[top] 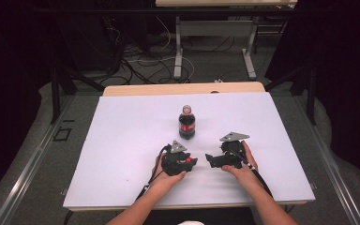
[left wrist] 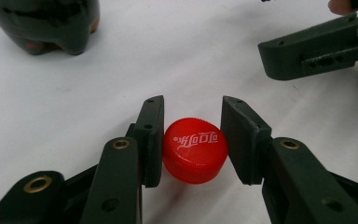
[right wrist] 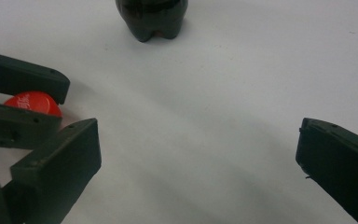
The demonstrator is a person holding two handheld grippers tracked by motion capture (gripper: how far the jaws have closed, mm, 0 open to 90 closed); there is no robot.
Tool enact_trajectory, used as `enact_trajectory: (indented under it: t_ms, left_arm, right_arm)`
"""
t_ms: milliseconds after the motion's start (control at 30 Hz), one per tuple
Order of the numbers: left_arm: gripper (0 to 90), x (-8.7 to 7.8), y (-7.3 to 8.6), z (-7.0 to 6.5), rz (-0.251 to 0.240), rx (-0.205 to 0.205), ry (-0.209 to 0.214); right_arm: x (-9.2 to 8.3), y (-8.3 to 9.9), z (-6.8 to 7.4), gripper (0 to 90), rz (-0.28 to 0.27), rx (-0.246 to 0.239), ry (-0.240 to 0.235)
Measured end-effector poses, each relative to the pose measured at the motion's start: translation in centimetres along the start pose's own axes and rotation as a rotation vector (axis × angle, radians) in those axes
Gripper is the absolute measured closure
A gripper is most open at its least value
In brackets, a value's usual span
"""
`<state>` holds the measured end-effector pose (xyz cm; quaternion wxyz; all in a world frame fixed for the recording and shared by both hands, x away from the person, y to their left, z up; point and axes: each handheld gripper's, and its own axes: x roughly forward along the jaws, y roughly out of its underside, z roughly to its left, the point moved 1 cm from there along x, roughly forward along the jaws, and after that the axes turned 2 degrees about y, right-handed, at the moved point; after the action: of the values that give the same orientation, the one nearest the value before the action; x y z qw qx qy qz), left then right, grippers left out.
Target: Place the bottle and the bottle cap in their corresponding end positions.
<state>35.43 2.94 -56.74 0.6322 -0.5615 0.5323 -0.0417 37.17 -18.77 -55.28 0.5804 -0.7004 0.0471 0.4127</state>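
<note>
A small cola bottle (top: 186, 123) stands upright and uncapped at the middle of the white table sheet (top: 122, 140). Its dark base shows in the left gripper view (left wrist: 51, 23) and in the right gripper view (right wrist: 153, 16). My left gripper (top: 191, 161) (left wrist: 192, 105) is shut on the bottle's red cap (left wrist: 195, 149) (top: 188, 160), low over the sheet in front of the bottle. My right gripper (top: 208, 159) (right wrist: 198, 140) faces it from the right, its jaws wide open with nothing between them. The cap (right wrist: 32, 103) also peeks out between the left gripper's fingers (right wrist: 28, 79).
The sheet covers a wooden table whose far edge (top: 183, 88) shows behind it. Beyond stand another table's legs (top: 178, 51) and cables on the floor. One of the right gripper's fingers (left wrist: 307, 46) lies close ahead of the left gripper.
</note>
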Motion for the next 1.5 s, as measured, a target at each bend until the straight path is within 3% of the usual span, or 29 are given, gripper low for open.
enact_trajectory:
  t_ms: [167, 367, 533, 667, 867, 900, 1000, 1233, 1267, 1367, 1500]
  left_arm:
    - [61.1, 0.2, 0.2, 0.0, 0.012, 0.017, -0.022]
    - [60.1, 0.3, 0.2, 0.3, 0.016, 0.007, -0.02]
    - [50.2, 0.0, 0.2, 0.2, 0.035, -0.005, -0.014]
    - [39.9, -0.8, 0.0, 0.5, 0.016, -0.024, -0.022]
    - [28.4, -3.4, -0.7, 1.9, -0.036, -0.017, -0.066]
    - [27.1, -3.8, -0.8, 2.0, -0.046, -0.038, -0.062]
    - [25.9, -5.4, -0.9, 2.8, -0.092, -0.025, -0.076]
    - [24.4, -8.8, -0.5, 4.4, -0.123, 0.003, -0.123]
    - [24.3, -9.2, -0.4, 4.7, -0.13, -0.005, -0.121]
    - [24.0, -10.4, 0.0, 5.7, -0.135, -0.007, -0.17]
    - [21.9, -11.9, 0.8, 7.3, -0.139, -0.062, -0.213]
  right_arm:
    - [-0.1, 0.0, 0.0, 0.0, -0.01, 0.001, -0.001]
    - [-0.2, 0.0, -0.1, 0.0, -0.018, 0.004, -0.001]
    - [-0.2, 0.1, -0.3, 0.0, -0.014, 0.011, -0.001]
    - [-0.1, 0.2, -0.4, 0.0, -0.009, 0.023, 0.0]
    - [-0.4, 0.0, -0.5, 0.0, -0.015, 0.031, -0.002]
    - [-0.4, 0.0, -0.5, 0.0, -0.017, 0.031, -0.004]
    - [-0.5, -0.1, -0.6, 0.0, -0.014, 0.045, -0.005]
    - [-1.1, -0.3, -1.3, 0.0, -0.008, 0.051, 0.002]
    - [-1.2, -0.3, -1.4, 0.0, -0.011, 0.053, 0.005]
    - [-1.8, -0.3, -1.8, 0.0, -0.014, 0.059, 0.013]
    - [-2.5, 0.1, -2.1, 0.0, -0.016, 0.065, 0.02]
